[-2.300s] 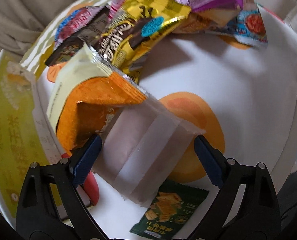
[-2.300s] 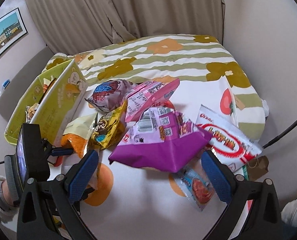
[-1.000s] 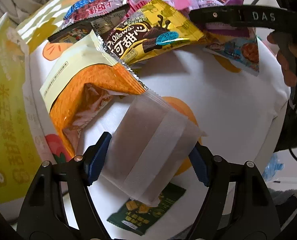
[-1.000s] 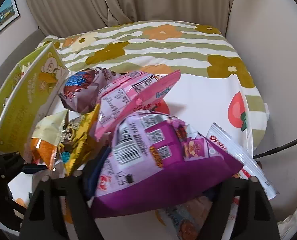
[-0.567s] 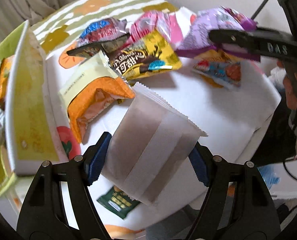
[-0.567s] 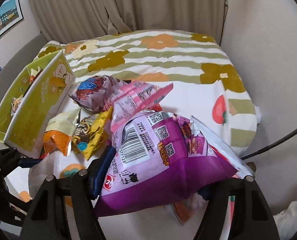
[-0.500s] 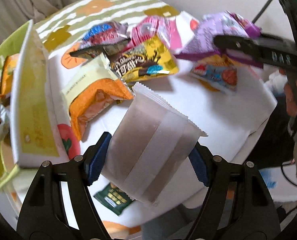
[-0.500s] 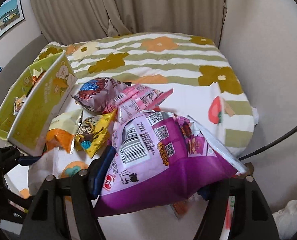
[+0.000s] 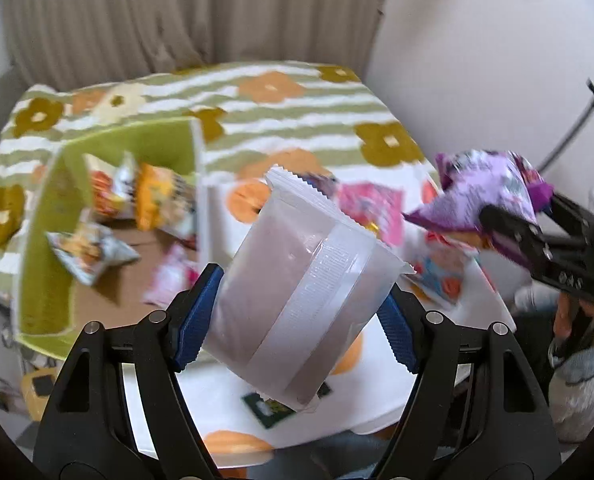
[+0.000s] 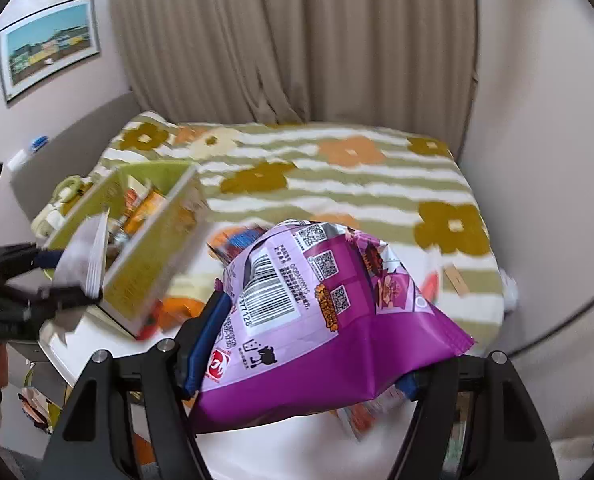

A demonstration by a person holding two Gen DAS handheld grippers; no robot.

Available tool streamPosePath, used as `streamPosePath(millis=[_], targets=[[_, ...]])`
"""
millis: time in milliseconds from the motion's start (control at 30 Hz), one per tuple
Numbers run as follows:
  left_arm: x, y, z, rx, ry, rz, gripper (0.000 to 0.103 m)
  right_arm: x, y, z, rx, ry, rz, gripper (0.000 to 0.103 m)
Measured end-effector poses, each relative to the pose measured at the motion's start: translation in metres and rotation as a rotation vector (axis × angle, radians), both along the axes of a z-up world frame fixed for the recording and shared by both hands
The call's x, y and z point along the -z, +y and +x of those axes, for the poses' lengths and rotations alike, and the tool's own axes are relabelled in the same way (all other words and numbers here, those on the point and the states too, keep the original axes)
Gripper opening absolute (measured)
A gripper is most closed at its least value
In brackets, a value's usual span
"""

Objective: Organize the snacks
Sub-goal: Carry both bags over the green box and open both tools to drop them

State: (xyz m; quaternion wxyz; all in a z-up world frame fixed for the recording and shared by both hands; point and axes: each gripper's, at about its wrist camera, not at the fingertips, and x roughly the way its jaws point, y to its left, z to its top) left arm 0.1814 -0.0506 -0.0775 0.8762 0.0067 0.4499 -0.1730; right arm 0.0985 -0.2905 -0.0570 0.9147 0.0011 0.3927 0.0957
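The box (image 9: 45, 216) already holds several packets, the left gripper (image 9: 297, 312) clamps a white pouch (image 9: 297, 280) beside it, the right gripper (image 10: 309, 344) clamps a purple bag (image 10: 321, 312) farther off, and a few blurred packets seemingly remain outside.

Both wrist cameras look forward and down from close behind their tongs toward the curtain. They share the green box (image 9: 109, 216) (image 10: 145, 248) and flowered bed (image 9: 297, 120) (image 10: 337, 176).

box (image 9: 109, 140) sits left of the loose packets (image 9: 371, 208); snacks (image 9: 153, 196) inside
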Motion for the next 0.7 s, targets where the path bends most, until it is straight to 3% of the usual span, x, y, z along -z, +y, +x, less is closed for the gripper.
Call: streamPosePath(millis=[300,533,700], targets=[[-0.013,0.091,0.041,-0.136,-0.011,0.016,0.072,-0.024,0.088,0.041,-0.135,-0.057,0.036,0.067],[0.009,0.151,0.07,-0.177,0.04,0.078,0.072,-0.016,0.167,0.079,-0.217,-0.033,0.064,0.067],[0.045,0.18,0.078,-0.147,0.129,0.094,0.072,0.001,0.209,0.101,-0.245,0.02,0.065,0.067]])
